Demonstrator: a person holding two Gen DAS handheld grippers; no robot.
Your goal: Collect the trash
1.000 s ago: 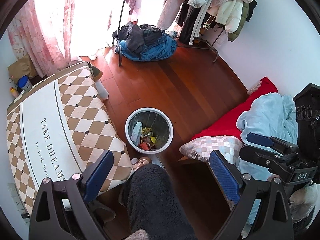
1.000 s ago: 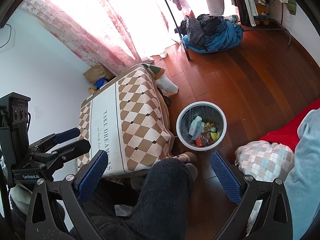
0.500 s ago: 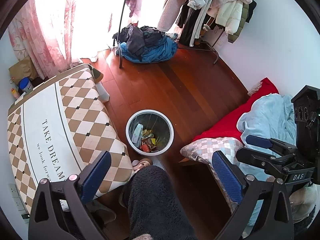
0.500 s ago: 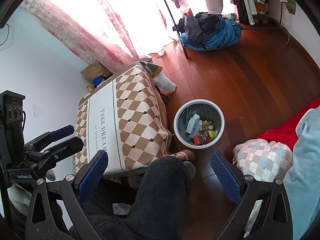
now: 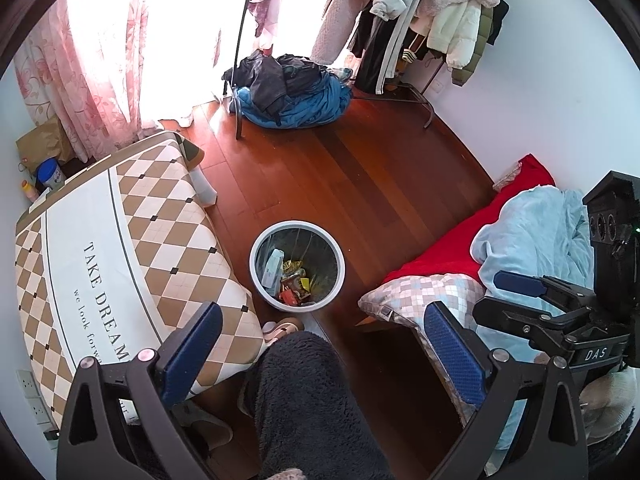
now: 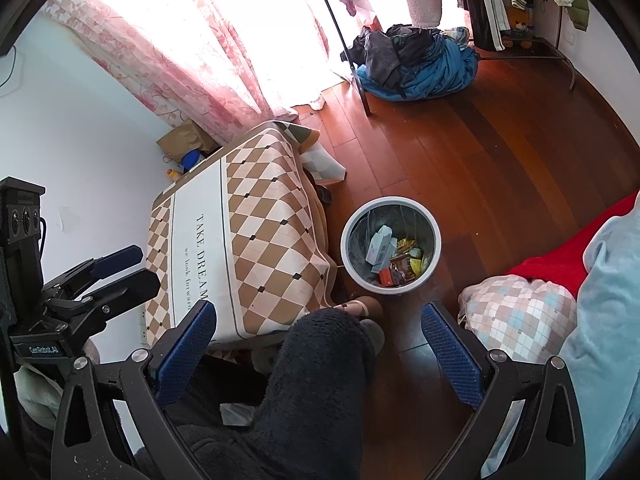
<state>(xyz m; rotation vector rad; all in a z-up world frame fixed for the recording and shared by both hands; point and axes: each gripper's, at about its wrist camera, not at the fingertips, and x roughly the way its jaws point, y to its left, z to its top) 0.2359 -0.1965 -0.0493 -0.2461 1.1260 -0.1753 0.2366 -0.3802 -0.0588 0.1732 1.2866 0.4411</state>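
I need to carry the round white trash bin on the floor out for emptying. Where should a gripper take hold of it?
Probably the white trash bin rim, from straight above: it stands upright and open, and one finger can go inside, one outside. The side away from the checkered table looks freest. Both grippers, left and right, are open.

I see a worktop (image 5: 100,248) with a cloth of brown and white diamonds on it. The cloth has words on it that start "TAKE DREAM". The floor (image 5: 360,168) is dark red-brown wood. Pink flowery curtains (image 5: 92,80) hang by a bright window. A heap of blue and grey clothes (image 5: 288,96) lies on the floor by a black rack leg. Coats and jackets (image 5: 432,12) hang on a rail near the white wall. On the bed I see a red sheet (image 5: 460,248), a light blue blanket (image 5: 536,236) and a checked pillow (image 5: 420,296). A brown paper bag (image 6: 186,138) and a blue tub (image 5: 50,172) sit in the corner behind the worktop. My leg (image 5: 308,400) in fuzzy dark trousers is just below me.
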